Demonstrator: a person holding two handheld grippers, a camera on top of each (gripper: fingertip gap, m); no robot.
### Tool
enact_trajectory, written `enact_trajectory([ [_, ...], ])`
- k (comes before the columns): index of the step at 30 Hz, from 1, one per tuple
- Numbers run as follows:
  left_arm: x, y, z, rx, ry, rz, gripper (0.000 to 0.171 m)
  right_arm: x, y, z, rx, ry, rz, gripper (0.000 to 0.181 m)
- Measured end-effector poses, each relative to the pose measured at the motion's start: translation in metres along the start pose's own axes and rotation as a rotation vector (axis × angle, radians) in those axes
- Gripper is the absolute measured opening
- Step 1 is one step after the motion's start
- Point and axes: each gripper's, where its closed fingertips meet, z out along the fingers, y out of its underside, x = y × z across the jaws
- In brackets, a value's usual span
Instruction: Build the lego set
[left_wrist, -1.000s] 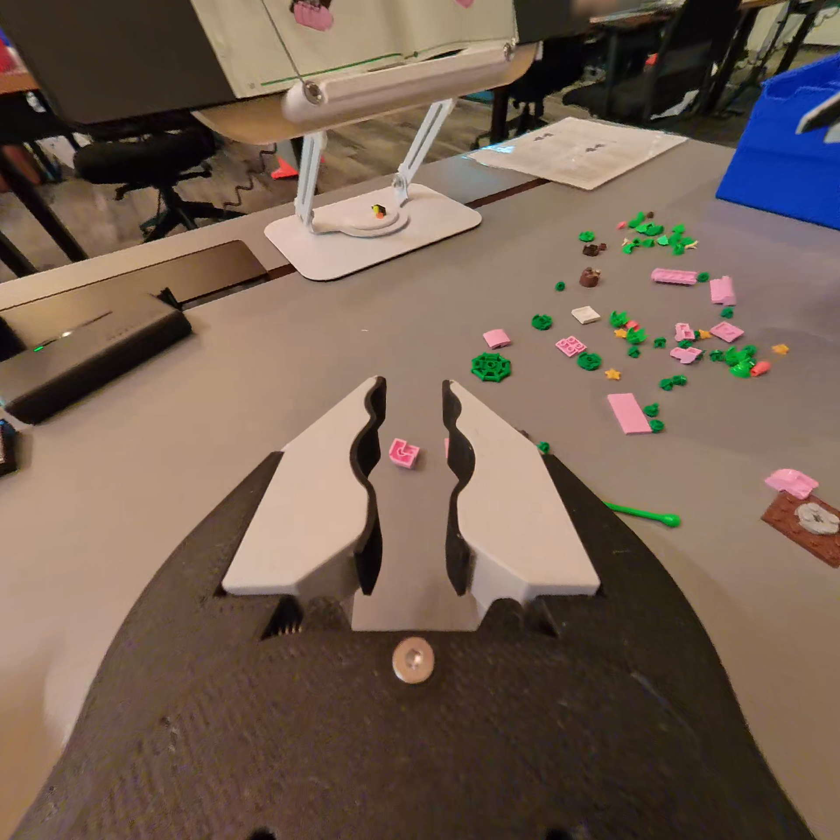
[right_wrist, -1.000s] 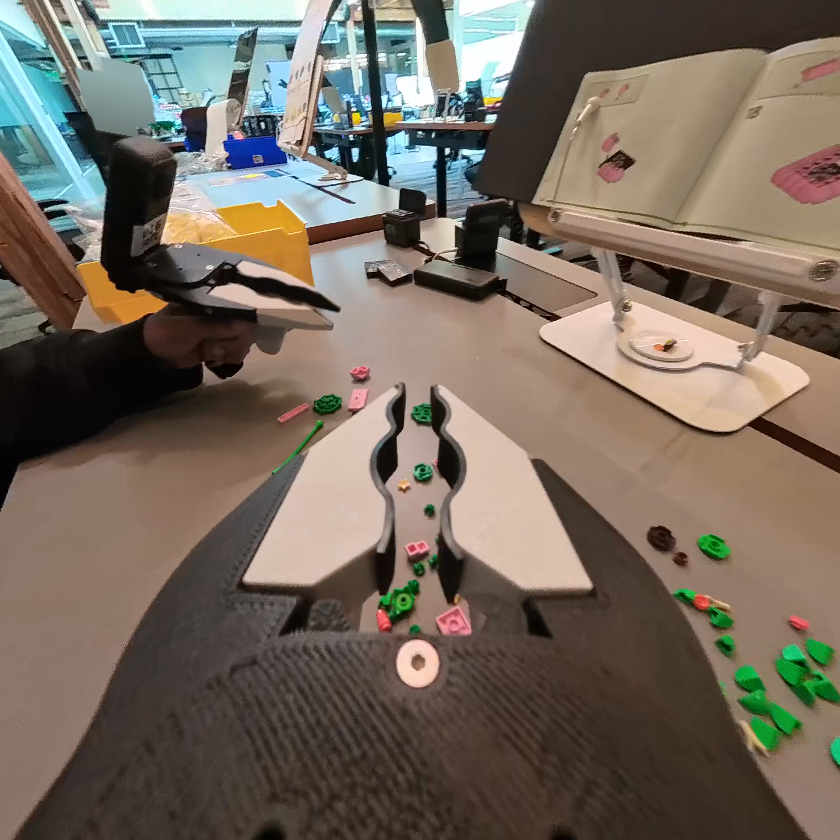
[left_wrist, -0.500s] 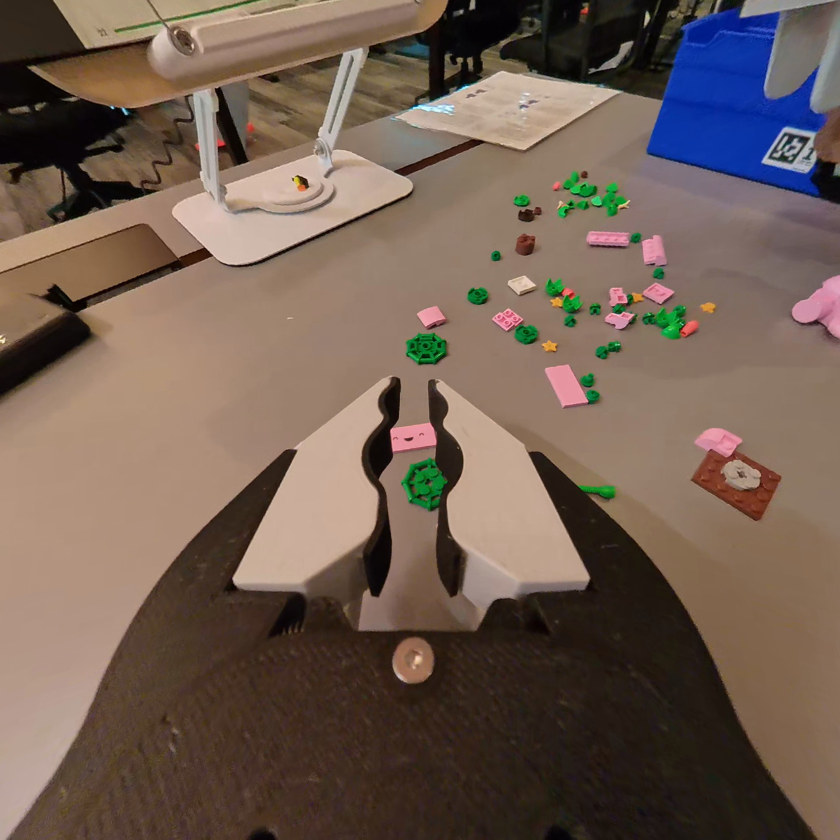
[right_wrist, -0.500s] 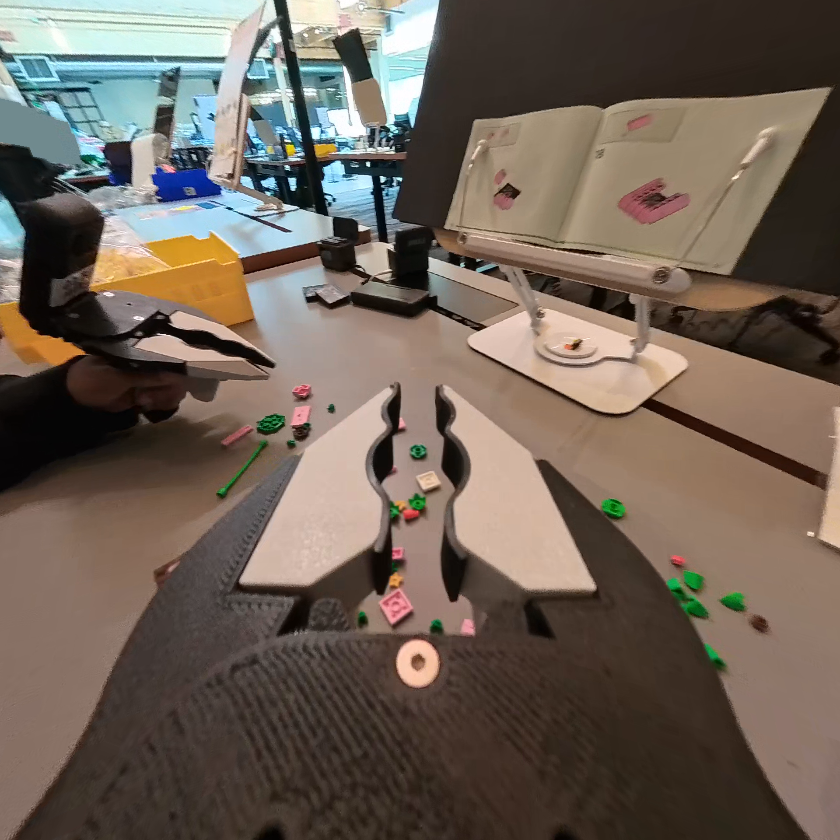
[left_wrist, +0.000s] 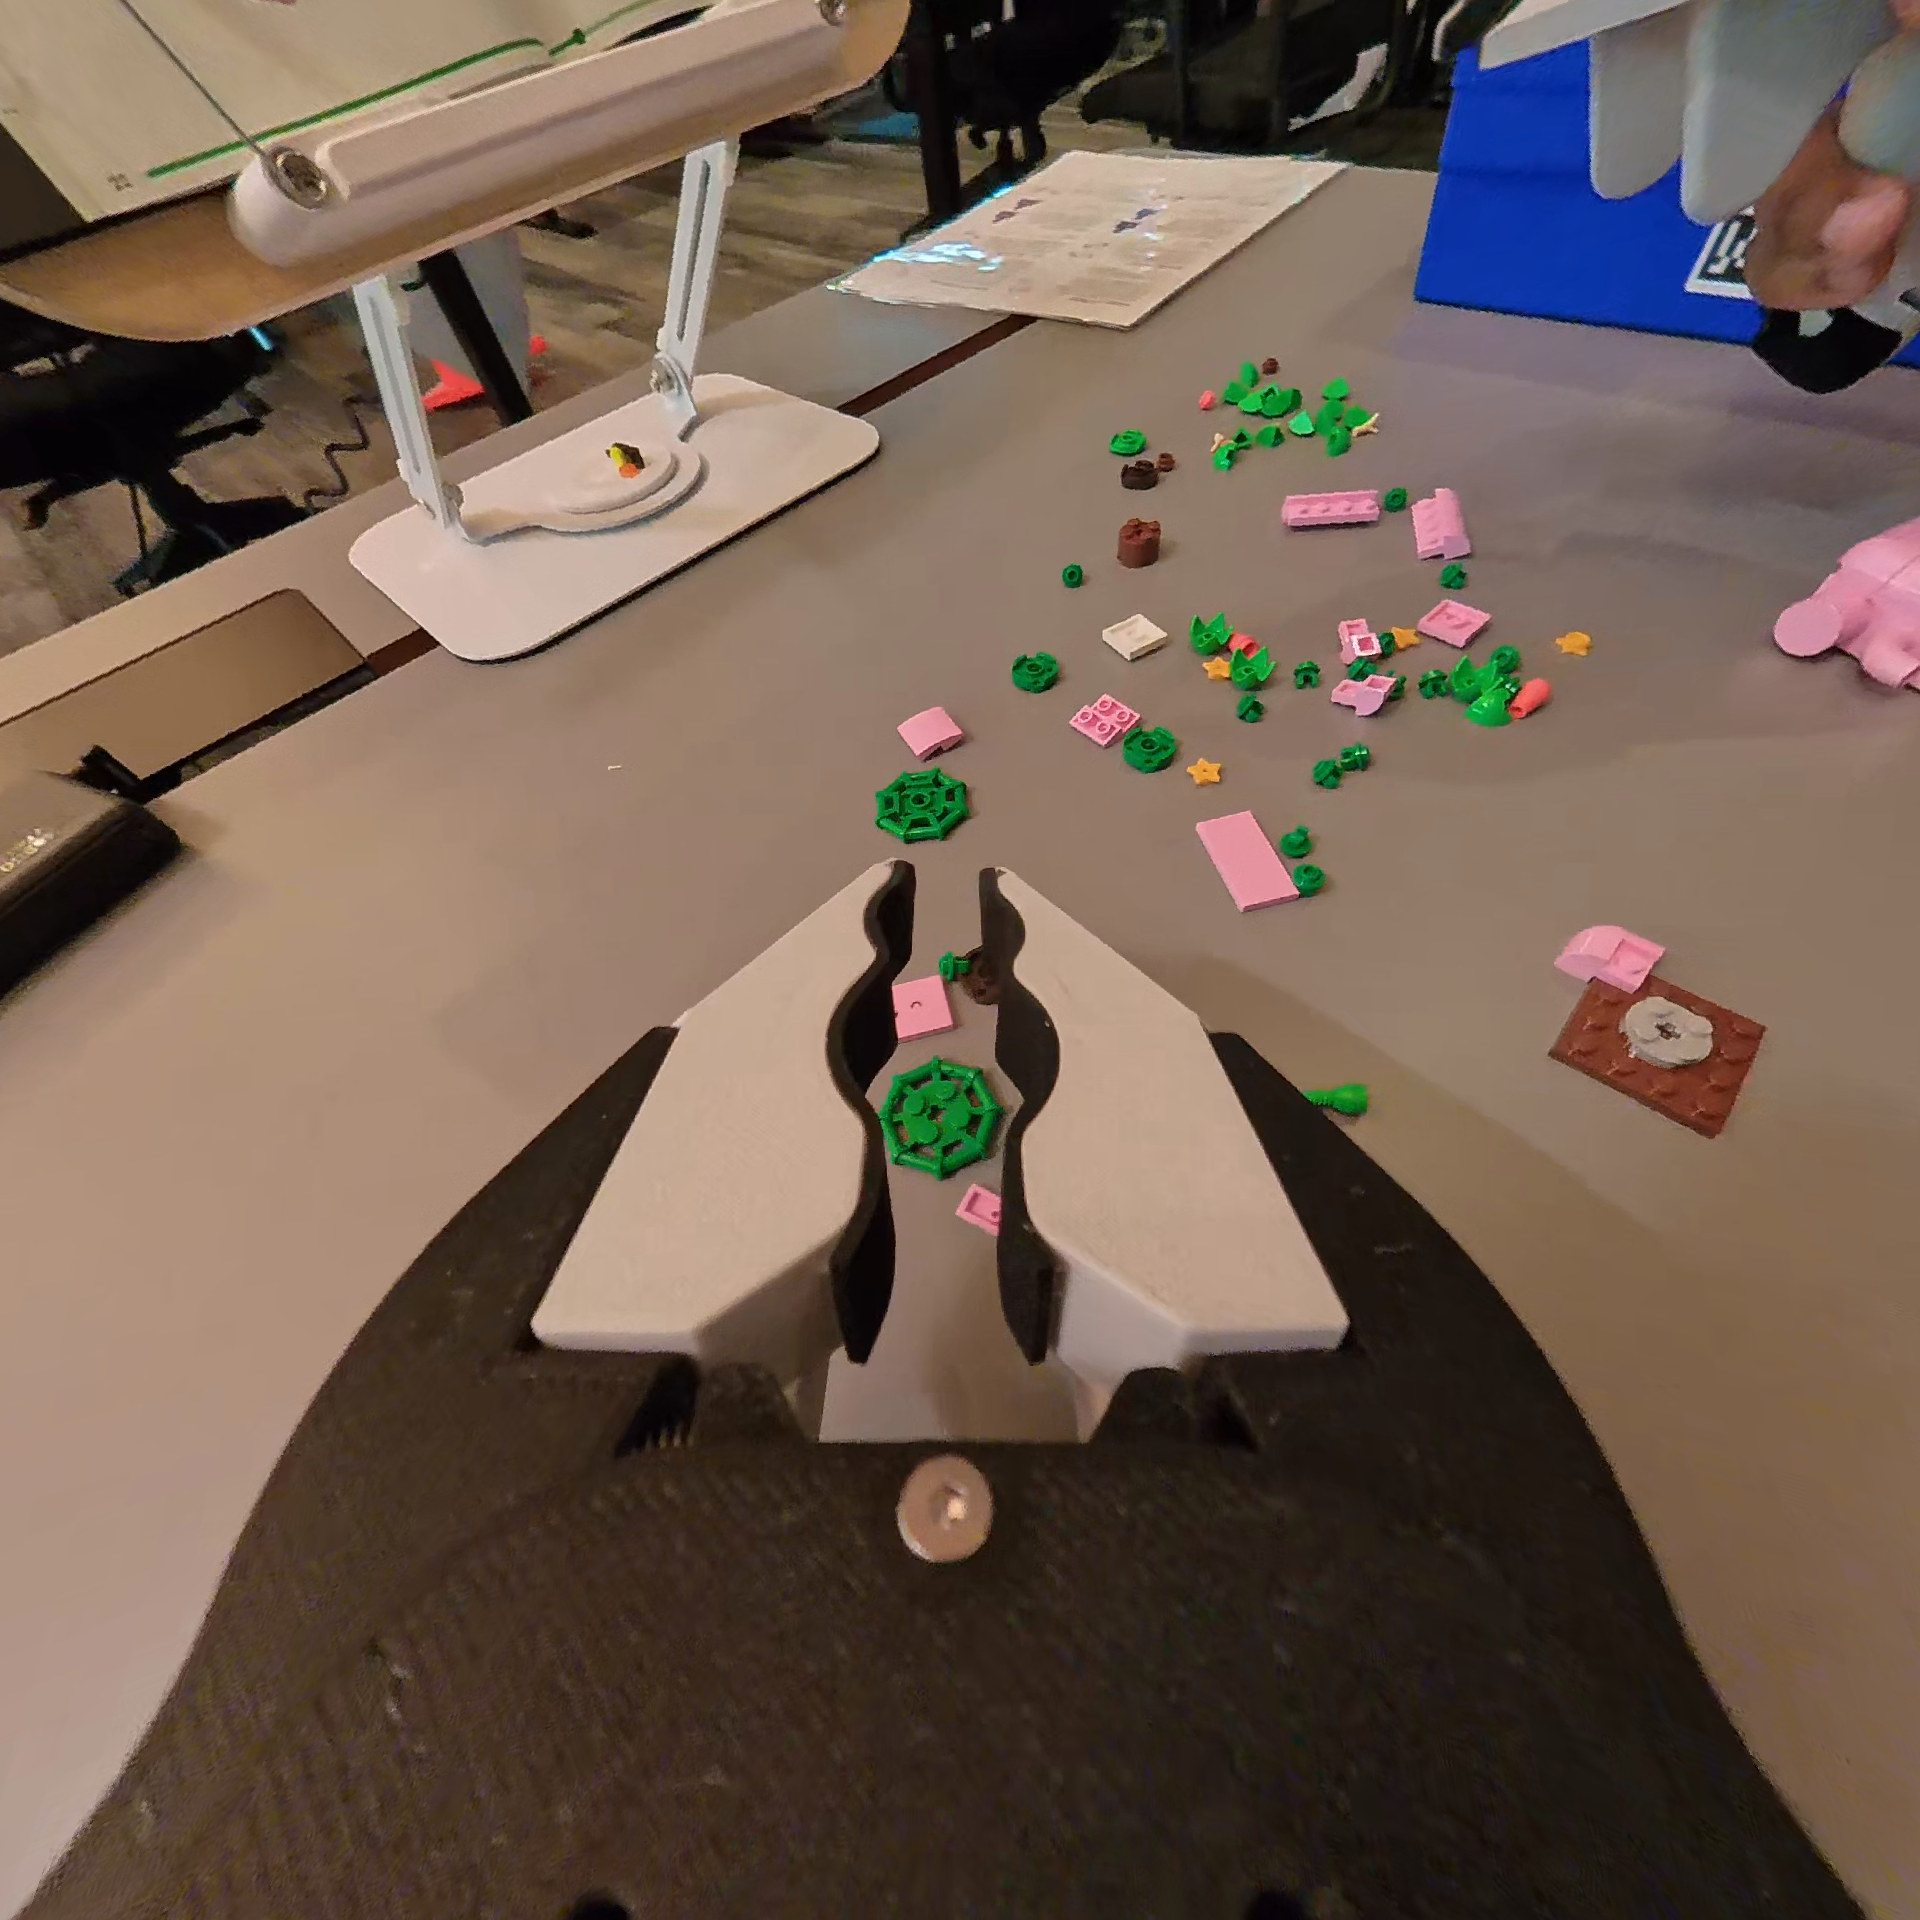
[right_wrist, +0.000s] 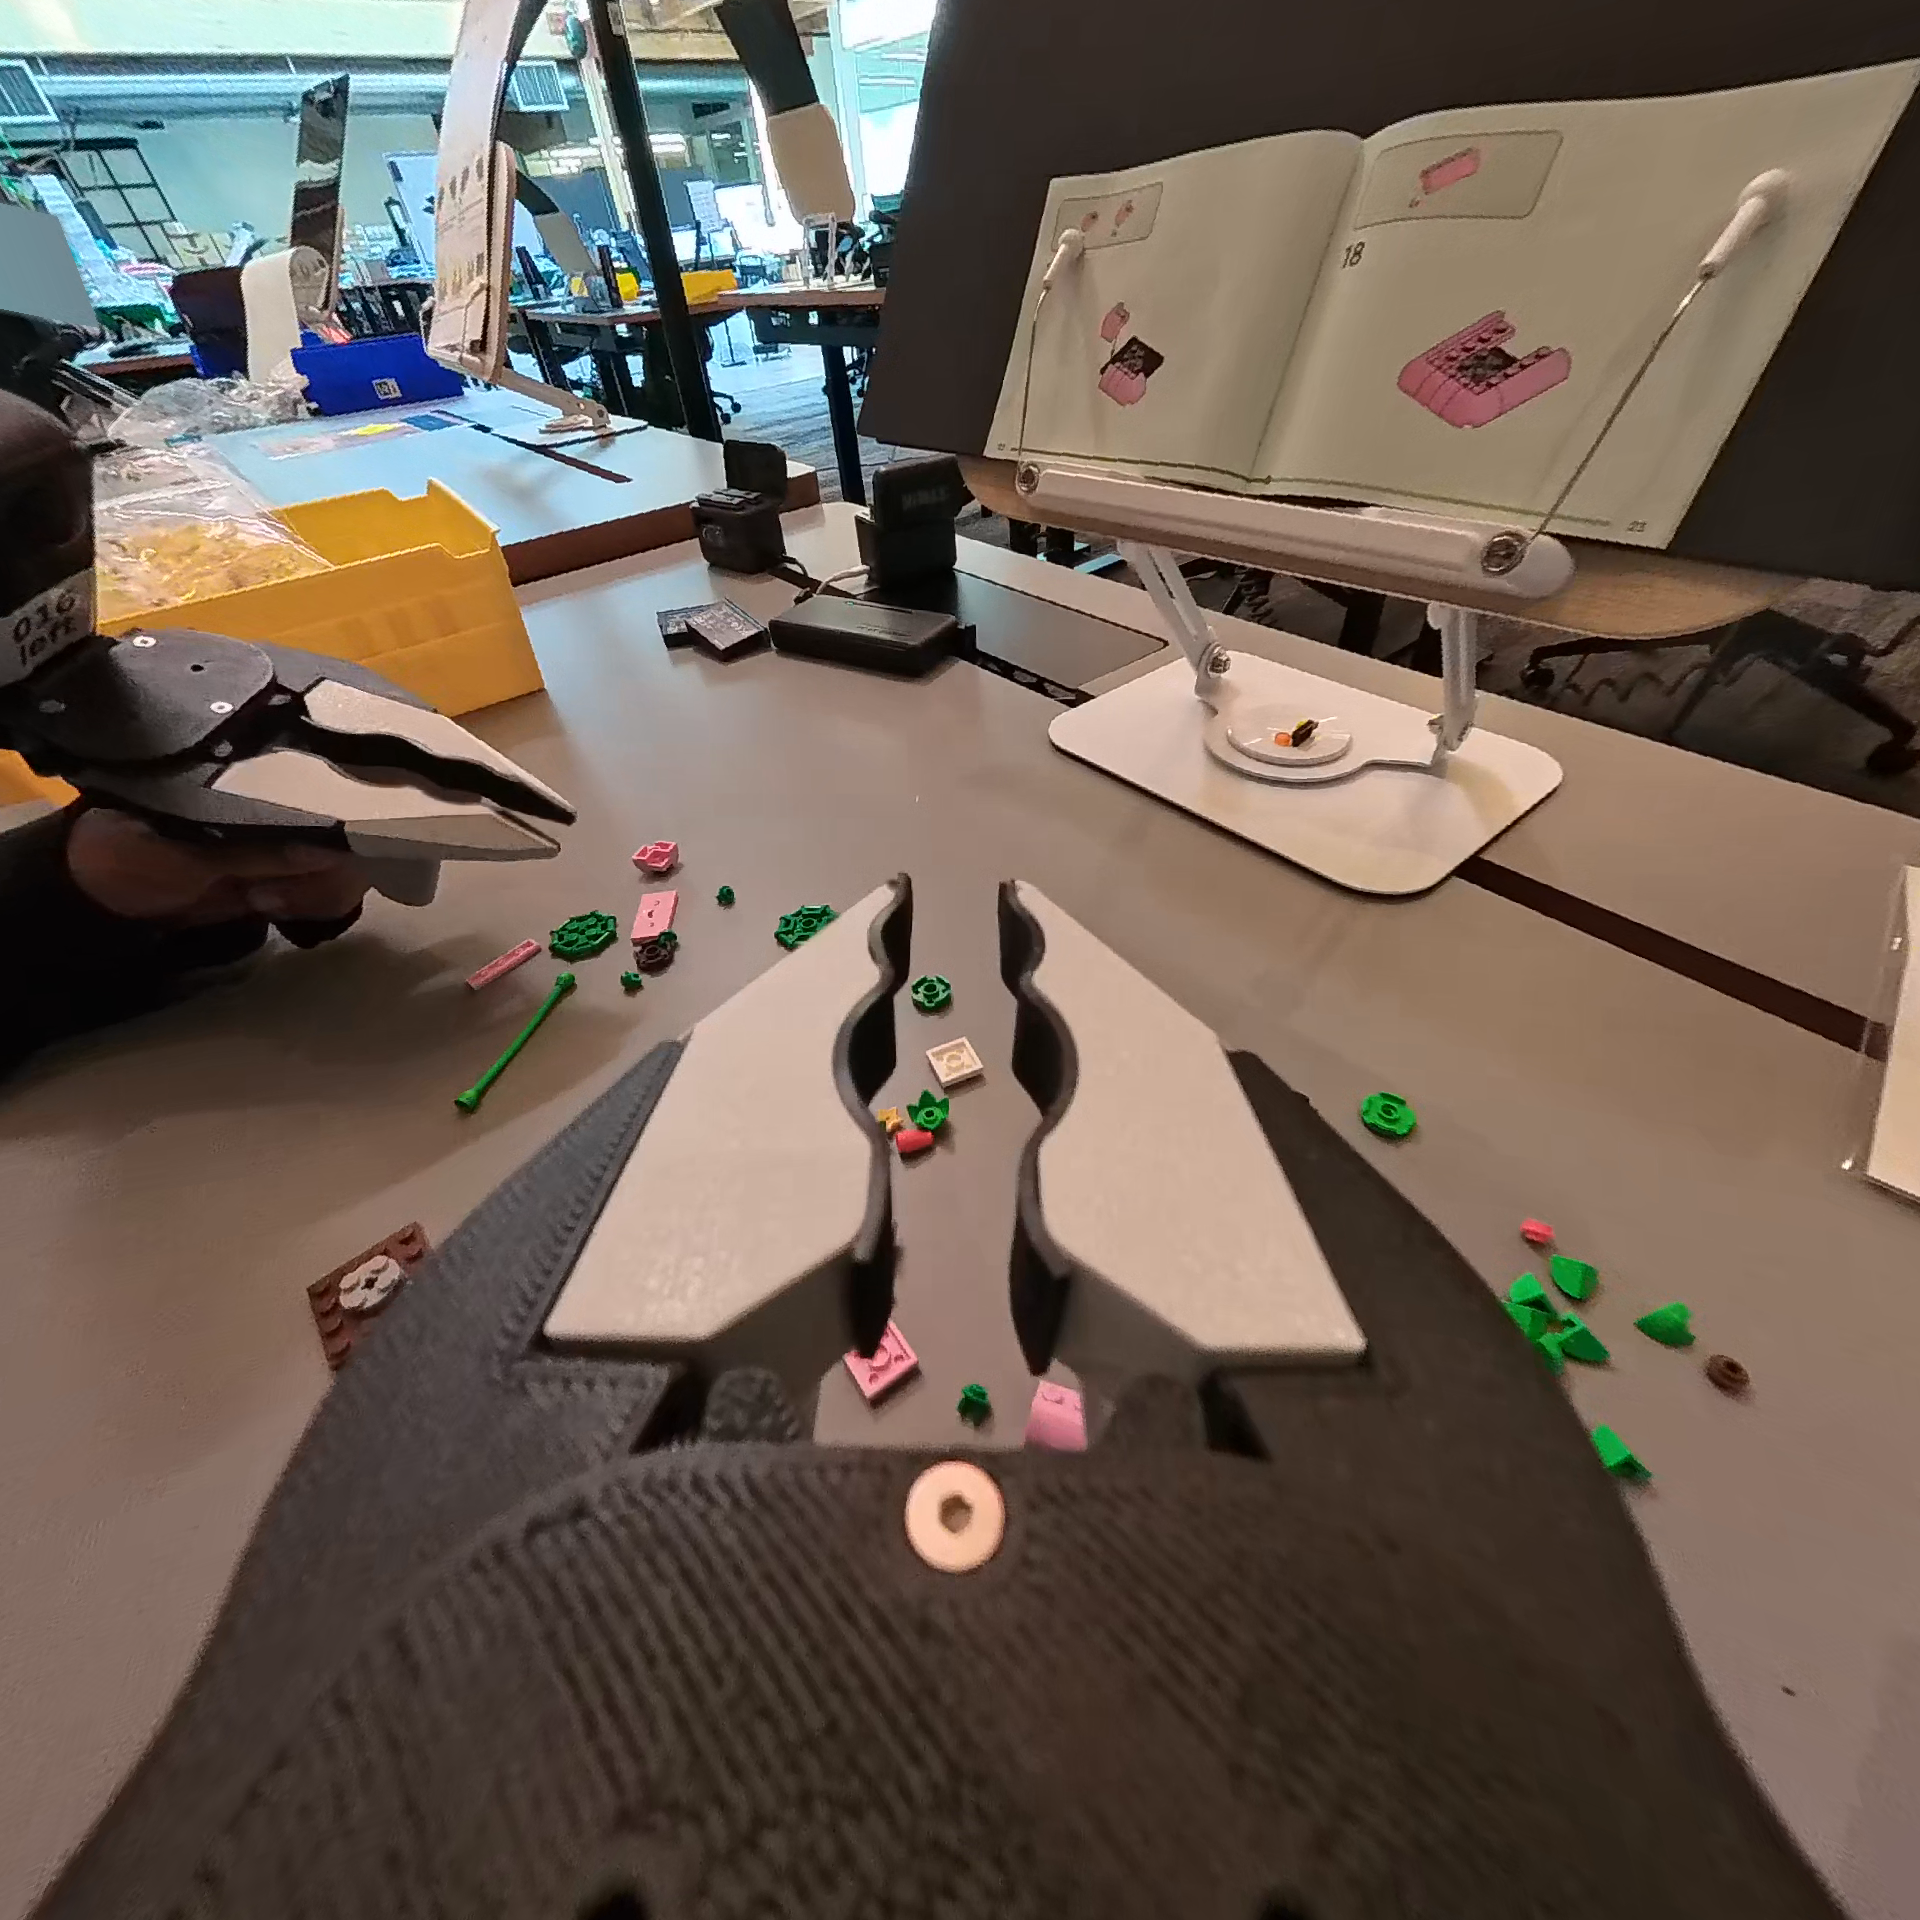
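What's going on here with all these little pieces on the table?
A person is building a Lego set with two handheld grippers. The left gripper hovers open over a green web-shaped piece and a pink tile. The right gripper hangs open above the scattered pieces, holding nothing. A brown plate with a grey part on it lies nearby, and an instruction booklet stands open on a stand.

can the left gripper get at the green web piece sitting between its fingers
Probably yes. The left gripper is open and empty, and the green web piece lies flat on the table right below the gap. Only a small pink tile and a pink bit lie close by.
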Motion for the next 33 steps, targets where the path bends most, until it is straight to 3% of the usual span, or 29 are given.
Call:
enact_trajectory([
  [25,0.013,-0.002,0.001,0.005,0.031,0.028,0.009,-0.014,0.023,0.017,-0.089,-0.04,-0.025,0.019],
  [33,0.015,-0.004,0.0,0.018,0.022,0.039,0.012,-0.027,0.015,0.017,-0.043,-0.117,0.052,0.019],
])
